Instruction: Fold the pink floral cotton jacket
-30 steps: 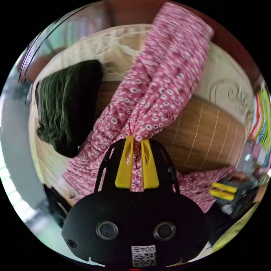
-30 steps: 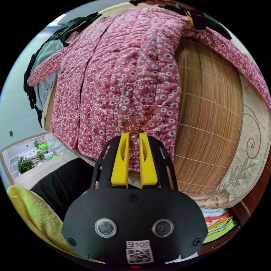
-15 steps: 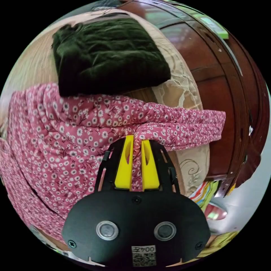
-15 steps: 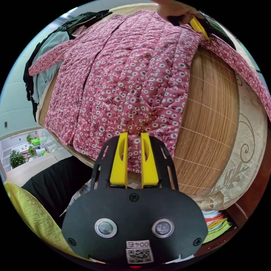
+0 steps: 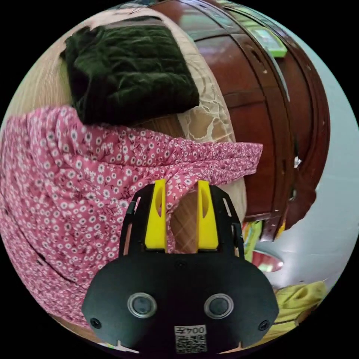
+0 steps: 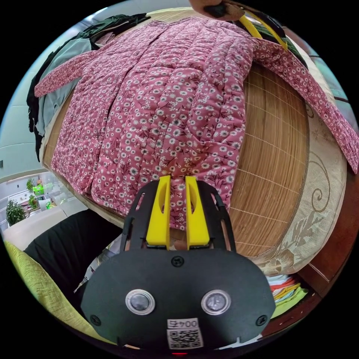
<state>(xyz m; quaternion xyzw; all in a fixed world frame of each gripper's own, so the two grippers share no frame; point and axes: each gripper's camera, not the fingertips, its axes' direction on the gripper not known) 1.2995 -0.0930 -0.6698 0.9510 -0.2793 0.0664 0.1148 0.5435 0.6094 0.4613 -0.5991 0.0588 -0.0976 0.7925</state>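
The pink floral cotton jacket [image 6: 157, 104] lies spread flat on the woven bamboo mat [image 6: 276, 164] of a bed, one sleeve [image 6: 314, 101] reaching across the mat toward the embroidered mattress edge [image 6: 325, 194], the other sleeve lying on a pile of dark and pale green clothes [image 6: 56, 86] at the far side. The right tool [image 6: 177, 183] grips the hem, its jaws narrow and pressed on the quilted fabric. The left tool [image 5: 181, 187] stands at the sleeve root with jaws apart; a fold of fabric drapes between them, touching one jaw, so no grip is confirmed. A folded dark green garment [image 5: 127, 71] rests just beside the jacket's shoulder, near the wooden headboard [image 5: 269, 123]. Risk assessment: if the right tool pulls the hem while the left is released, the body may slide and wrinkle. The sleeve overhanging the mattress edge may drag the jacket off line. Fabric draped on the open jaw may snag on withdrawal.
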